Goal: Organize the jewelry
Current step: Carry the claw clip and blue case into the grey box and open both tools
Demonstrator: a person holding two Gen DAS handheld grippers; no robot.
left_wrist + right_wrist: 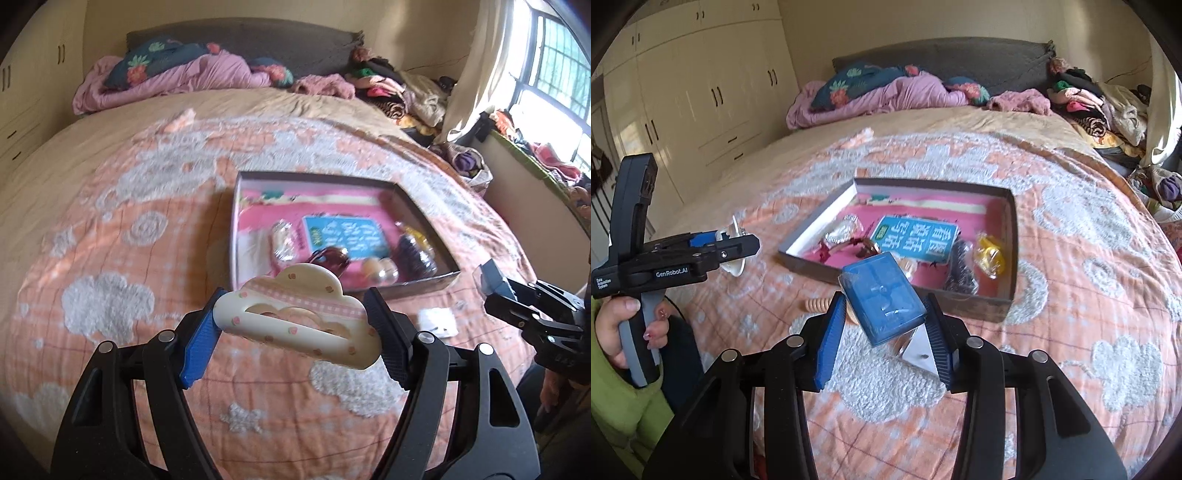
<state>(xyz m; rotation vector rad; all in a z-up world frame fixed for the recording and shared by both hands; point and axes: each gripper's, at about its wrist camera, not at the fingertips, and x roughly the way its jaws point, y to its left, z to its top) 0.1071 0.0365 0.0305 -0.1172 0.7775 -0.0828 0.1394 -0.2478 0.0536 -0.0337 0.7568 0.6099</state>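
Above the near part of the bed [110, 229], short of the box's near edge, the left gripper [295, 325] is clamped on a cloud-shaped hair claw [295, 317]: one pad presses each end of the clip, which hangs crosswise between the fingers, clear of the quilt. The claw is smooth, glossy cream plastic with scalloped edges, a pink checked band and small peach dots. To its right, the right gripper [886, 317] grips a small blue case [882, 302], tilted, its fingers squeezed against the case's two sides; the case is boxy with rounded corners, translucent blue over a clear base.

The shallow cardboard box [993, 306] lies on the quilt just beyond both grippers, dark-walled with a pink lining. Inside it are a teal printed card [916, 236], a dark red claw clip [330, 258], a yellow piece [990, 254] and a dark beaded bundle [962, 273]. The quilt is peach check with fuzzy white tufted clouds. A coiled beige hair tie [814, 305] rests on it near the right gripper.
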